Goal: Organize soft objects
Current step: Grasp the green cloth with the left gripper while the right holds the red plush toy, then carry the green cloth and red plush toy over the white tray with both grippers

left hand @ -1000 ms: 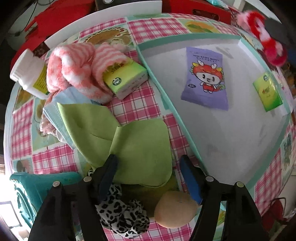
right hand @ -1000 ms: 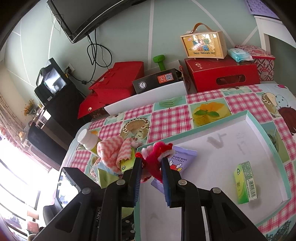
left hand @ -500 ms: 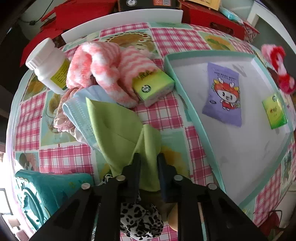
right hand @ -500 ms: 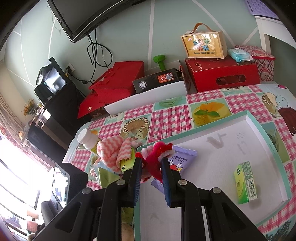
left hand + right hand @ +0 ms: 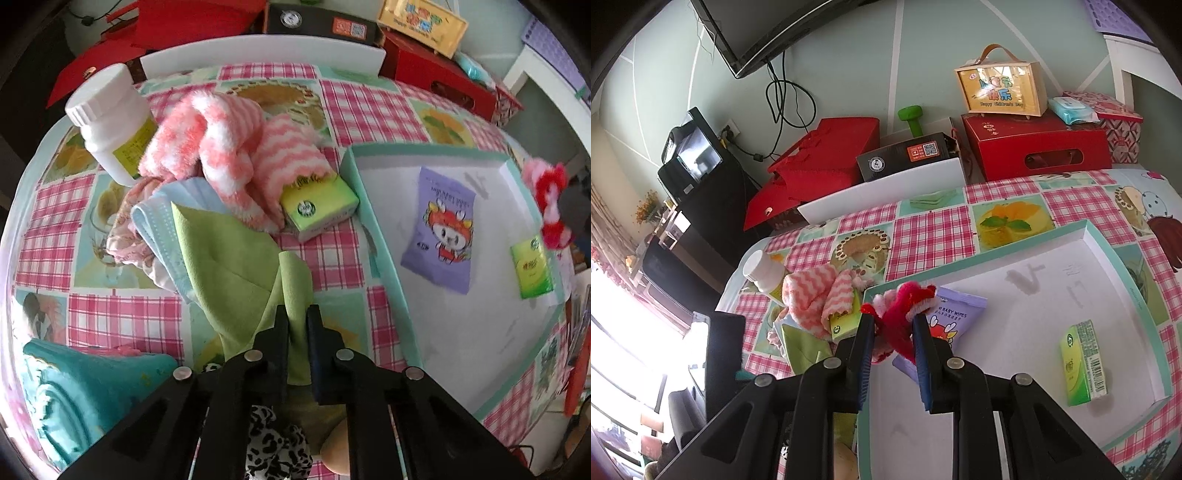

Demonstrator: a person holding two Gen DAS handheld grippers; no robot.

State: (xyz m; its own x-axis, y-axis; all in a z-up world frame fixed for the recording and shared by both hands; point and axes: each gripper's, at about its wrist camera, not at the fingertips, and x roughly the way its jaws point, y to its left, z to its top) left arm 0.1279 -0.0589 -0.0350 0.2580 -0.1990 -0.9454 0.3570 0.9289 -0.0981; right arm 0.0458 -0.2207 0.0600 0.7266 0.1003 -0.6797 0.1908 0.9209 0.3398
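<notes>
While the left gripper (image 5: 297, 325) pinches a fold of the green cloth (image 5: 229, 266) near the worktop's left edge, presumably for transfer to the tray (image 5: 373, 229), the right gripper (image 5: 893, 332) holds the red-pink fluffy toy (image 5: 901, 314) clamped over the tray's near-left corner.

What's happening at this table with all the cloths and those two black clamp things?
A person is sorting soft things into a big shallow tray using two hand-held tools. The left tool has just closed on a fold of a green cloth lying beside the tray. The right tool holds a fuzzy red and pink toy above the tray. A purple wipes pack and a green tissue pack already lie inside. A pink striped towel is outside it.
</notes>
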